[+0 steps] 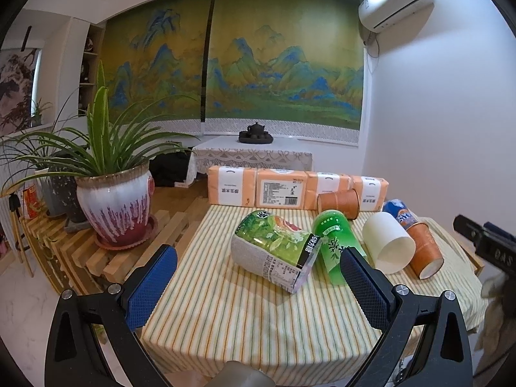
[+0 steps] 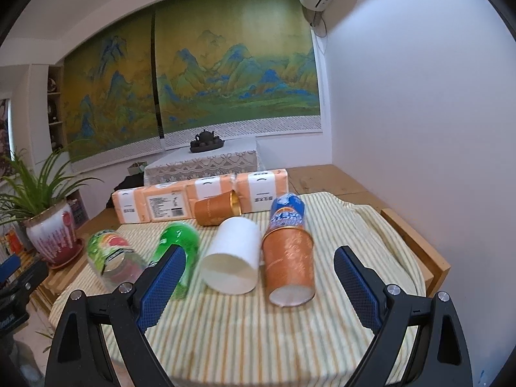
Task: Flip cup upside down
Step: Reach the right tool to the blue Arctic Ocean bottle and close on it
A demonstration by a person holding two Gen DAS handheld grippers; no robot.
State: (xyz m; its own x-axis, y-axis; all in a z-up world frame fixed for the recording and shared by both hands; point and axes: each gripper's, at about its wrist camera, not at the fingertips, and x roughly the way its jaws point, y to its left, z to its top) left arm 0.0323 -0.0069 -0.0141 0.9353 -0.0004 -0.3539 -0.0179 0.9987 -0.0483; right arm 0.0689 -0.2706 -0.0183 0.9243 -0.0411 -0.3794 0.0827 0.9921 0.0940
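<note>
Several cups lie on their sides on the striped tablecloth (image 1: 225, 316). A wide green printed cup (image 1: 274, 251) lies nearest my left gripper (image 1: 258, 277), which is open and empty just in front of it. Beside it lie a green cup (image 1: 335, 242), a white paper cup (image 1: 388, 242) and an orange cup (image 1: 425, 251). In the right wrist view my right gripper (image 2: 258, 277) is open and empty, just in front of the white cup (image 2: 233, 258) and the orange cup (image 2: 288, 264). The green cup (image 2: 177, 245) is partly behind its left finger (image 2: 161, 290). The wide printed cup (image 2: 113, 258) lies further left.
A blue can (image 2: 287, 209) lies behind the orange cup. Another orange cup (image 2: 217, 209) lies against a row of orange tissue packs (image 2: 200, 198) at the table's back. A potted plant (image 1: 116, 206) stands on a slatted bench at the left. A wall is close on the right.
</note>
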